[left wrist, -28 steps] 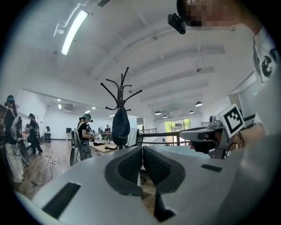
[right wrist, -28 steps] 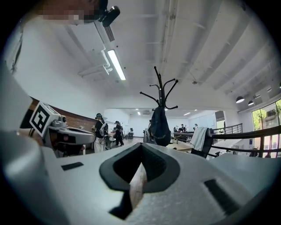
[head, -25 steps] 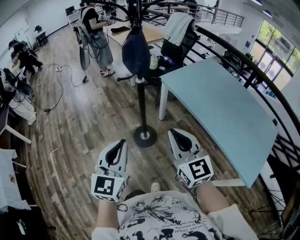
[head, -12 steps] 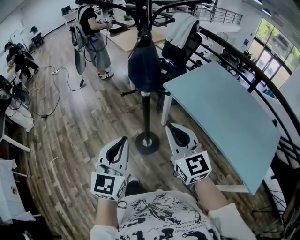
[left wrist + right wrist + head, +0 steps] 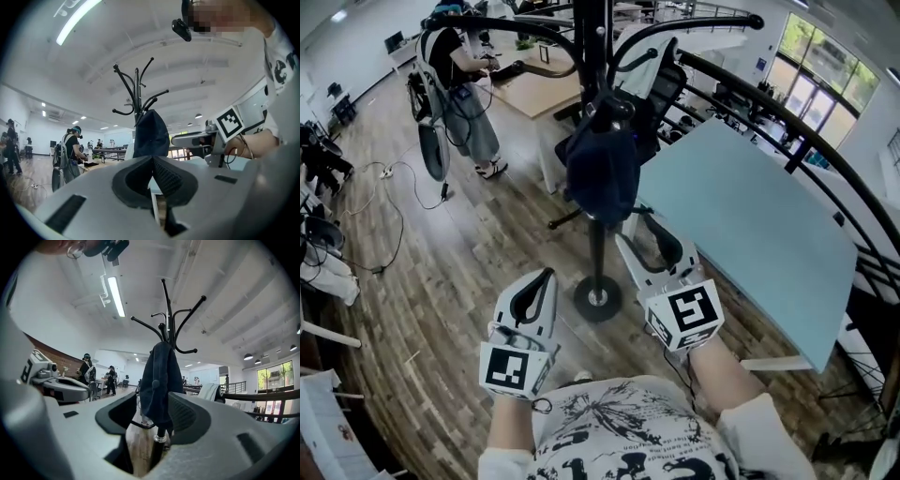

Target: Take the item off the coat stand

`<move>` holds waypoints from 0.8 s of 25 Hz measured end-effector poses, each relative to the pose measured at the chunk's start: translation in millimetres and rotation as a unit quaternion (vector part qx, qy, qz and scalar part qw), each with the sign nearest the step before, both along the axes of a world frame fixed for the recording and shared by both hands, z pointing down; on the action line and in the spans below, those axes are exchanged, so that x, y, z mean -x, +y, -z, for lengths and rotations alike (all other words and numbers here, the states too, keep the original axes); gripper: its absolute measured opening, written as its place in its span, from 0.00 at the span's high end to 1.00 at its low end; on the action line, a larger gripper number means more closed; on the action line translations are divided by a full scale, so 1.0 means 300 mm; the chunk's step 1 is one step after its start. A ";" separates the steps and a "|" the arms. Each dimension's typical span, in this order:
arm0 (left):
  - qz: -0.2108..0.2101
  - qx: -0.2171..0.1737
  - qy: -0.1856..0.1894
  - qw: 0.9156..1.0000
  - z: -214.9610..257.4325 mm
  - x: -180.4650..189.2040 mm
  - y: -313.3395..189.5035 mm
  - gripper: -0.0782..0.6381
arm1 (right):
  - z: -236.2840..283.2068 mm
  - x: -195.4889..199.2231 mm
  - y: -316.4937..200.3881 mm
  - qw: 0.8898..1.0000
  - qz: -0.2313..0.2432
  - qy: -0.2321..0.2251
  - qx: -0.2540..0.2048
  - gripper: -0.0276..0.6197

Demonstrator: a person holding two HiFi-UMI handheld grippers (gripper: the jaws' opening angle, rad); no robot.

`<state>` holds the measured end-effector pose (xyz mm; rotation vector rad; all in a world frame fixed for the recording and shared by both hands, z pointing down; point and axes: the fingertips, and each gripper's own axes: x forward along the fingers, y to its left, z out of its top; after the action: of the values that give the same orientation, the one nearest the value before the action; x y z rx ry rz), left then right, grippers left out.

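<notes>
In the head view, the coat stand [image 5: 597,248] rose in the upper middle of the frame. Its round base [image 5: 598,300] stood on the wooden floor [image 5: 441,281], between the two grippers. The dark blue item [image 5: 602,173] hung from the hooks against the pole, at the centre of the frame. In that view it covered part of the right gripper [image 5: 654,246]. A light blue table [image 5: 750,225] filled the right side, and a person [image 5: 455,84] stood in the upper left.

The left gripper [image 5: 547,275] was at the lower left. Its own view showed what the head view could not: the left gripper [image 5: 151,158] had its pads pressed together with nothing between them. The dark blue item [image 5: 151,133] hung beyond them on the coat stand [image 5: 137,89]. This view also caught the right gripper [image 5: 199,139] from the side, at the right.

In the right gripper view, the jaws of the right gripper [image 5: 152,409] stood wide apart and had just been opening. The dark blue item [image 5: 160,376] showed in the gap, hanging on the coat stand [image 5: 169,319], but the pads did not touch it. The left gripper [image 5: 51,380] appeared at the left edge.
</notes>
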<state>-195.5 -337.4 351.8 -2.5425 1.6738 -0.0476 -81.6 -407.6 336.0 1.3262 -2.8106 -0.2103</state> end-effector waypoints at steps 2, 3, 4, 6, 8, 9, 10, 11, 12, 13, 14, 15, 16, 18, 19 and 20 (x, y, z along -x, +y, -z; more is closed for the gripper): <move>-0.012 0.000 0.001 1.000 -0.003 0.017 -0.027 0.88 | 0.017 0.031 -0.051 1.000 -0.011 0.006 -0.002 0.62; -0.016 0.001 0.001 1.000 -0.007 0.025 -0.038 0.88 | 0.025 0.046 -0.077 1.000 -0.017 0.011 -0.003 0.60; -0.020 0.002 0.000 1.000 -0.011 0.030 -0.047 0.88 | 0.035 0.059 -0.102 1.000 -0.023 0.017 -0.004 0.59; -0.028 0.004 -0.001 1.000 -0.017 0.038 -0.062 0.88 | 0.063 0.076 -0.141 0.999 -0.033 0.025 -0.008 0.57; -0.034 0.004 -0.001 0.999 -0.019 0.047 -0.074 0.88 | 0.092 0.090 -0.174 0.999 -0.041 0.030 -0.010 0.57; -0.036 0.004 -0.002 0.999 -0.020 0.054 -0.078 0.88 | 0.100 0.097 -0.189 0.998 -0.044 0.033 -0.008 0.57; -0.035 0.005 -0.001 0.999 -0.018 0.064 -0.080 0.88 | 0.105 0.105 -0.202 0.998 -0.047 0.037 -0.006 0.57; -0.033 0.006 0.000 0.999 -0.016 0.075 -0.082 0.88 | 0.110 0.113 -0.211 0.998 -0.050 0.041 -0.004 0.58; -0.031 0.006 0.000 1.000 -0.012 0.085 -0.084 0.88 | 0.118 0.119 -0.218 0.998 -0.054 0.044 -0.004 0.59; -0.029 0.006 0.000 1.000 -0.007 0.092 -0.087 0.88 | 0.125 0.123 -0.225 0.997 -0.060 0.046 -0.004 0.62; -0.029 0.005 -0.001 1.000 -0.001 0.095 -0.090 0.88 | 0.131 0.123 -0.234 0.997 -0.067 0.046 -0.002 0.65; -0.031 0.004 -0.003 1.000 0.003 0.094 -0.093 0.88 | 0.134 0.121 -0.244 0.996 -0.073 0.045 0.001 0.70; -0.032 0.004 -0.004 0.999 0.005 0.090 -0.094 0.88 | 0.135 0.117 -0.251 0.996 -0.077 0.041 0.004 0.75; -0.033 0.004 -0.007 0.999 0.006 0.084 -0.086 0.88 | 0.136 0.106 -0.251 0.996 -0.081 0.028 0.006 0.82; -0.033 0.004 -0.008 0.999 0.007 0.083 -0.083 0.88 | 0.142 0.102 -0.247 0.996 -0.082 0.023 0.001 0.87; -0.034 0.002 -0.008 0.999 0.008 0.081 -0.081 0.88 | 0.151 0.099 -0.243 0.996 -0.083 0.022 -0.006 0.89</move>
<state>-219.9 -361.8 349.4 -2.5916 1.5830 -0.0671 -111.2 -480.5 290.7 1.5288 -2.6504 -0.2485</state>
